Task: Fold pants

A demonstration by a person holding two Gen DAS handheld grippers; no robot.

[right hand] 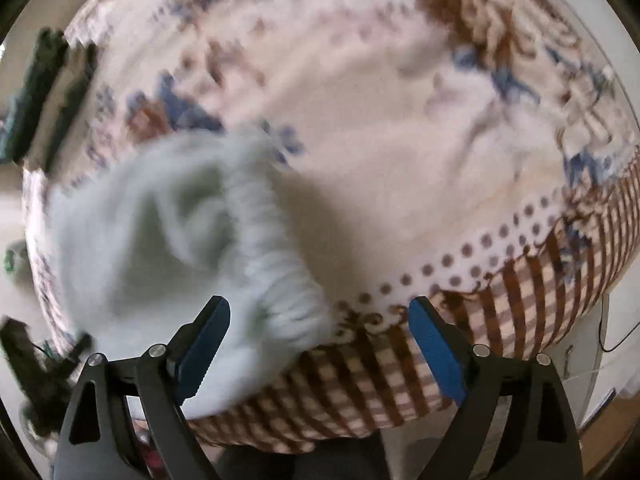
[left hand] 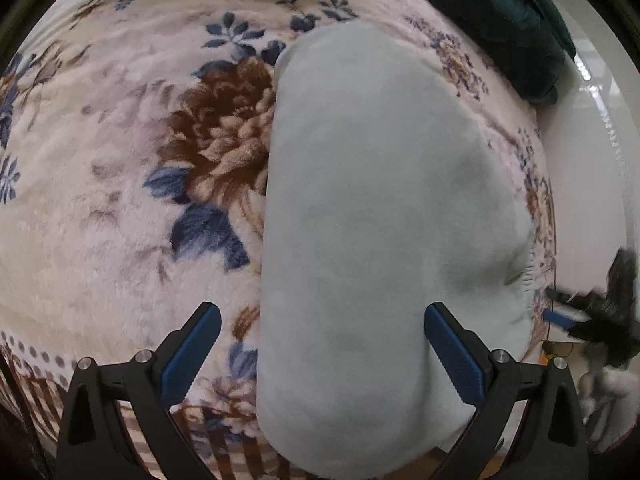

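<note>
Lying folded on floral blanket (left hand: 120,208): pale pants (left hand: 372,240)

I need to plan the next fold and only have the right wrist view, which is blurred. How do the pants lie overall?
Observer: In the left wrist view the pale pants lie as one long, smooth strip on the floral blanket.
Operator: Is the left gripper holding them?
Observer: No, the left gripper is open, its jaws wide apart over the near end.
Operator: Anything else on the bed?
Observer: A dark green cloth sits at the far corner, apart from the pants.
</note>
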